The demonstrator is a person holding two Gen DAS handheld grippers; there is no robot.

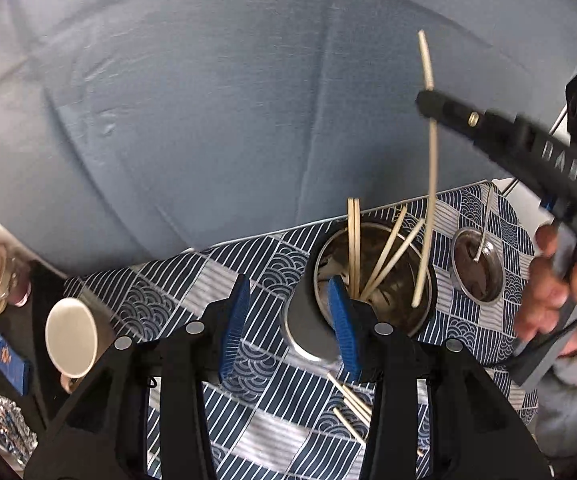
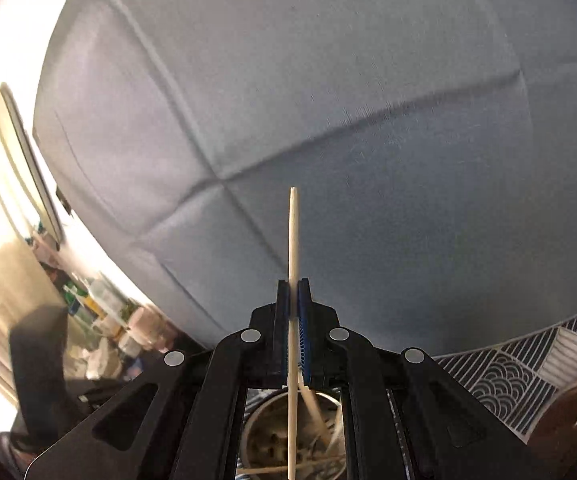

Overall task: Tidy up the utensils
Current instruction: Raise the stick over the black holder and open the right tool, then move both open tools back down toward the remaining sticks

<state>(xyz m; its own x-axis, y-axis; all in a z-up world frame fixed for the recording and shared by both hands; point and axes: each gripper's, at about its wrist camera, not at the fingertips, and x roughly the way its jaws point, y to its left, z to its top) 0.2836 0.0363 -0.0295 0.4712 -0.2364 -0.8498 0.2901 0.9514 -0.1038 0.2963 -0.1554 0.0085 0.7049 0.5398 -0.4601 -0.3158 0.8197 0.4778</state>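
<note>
Right gripper: clenched on one pale chopstick, which stands almost upright between the two blue pads. In the left wrist view the same gripper comes in from the right side, high above the table.
Held chopstick: in the left wrist view the chopstick hangs with its lower tip just inside the rim of the big metal holder. Its upper end points up in front of the grey-blue cushion.
Left gripper: released, its blue fingers wide apart and nothing between them. It hovers low over the tablecloth, close beside the big metal holder (touching or not, I cannot tell).
Big metal holder: a round steel cup that already contains several chopsticks, leaning in different directions.
Small metal holder: it stands to the right of the big one, apart from it, with a metal spoon inside.
Loose chopsticks: a few lie flat on the tablecloth, partly hidden under the left gripper's right finger.
Tablecloth: blue and white pattern of stripes and waves.
White cup: it is at the left edge of the table.
Person's hand: it holds the handle of the right gripper.
</note>
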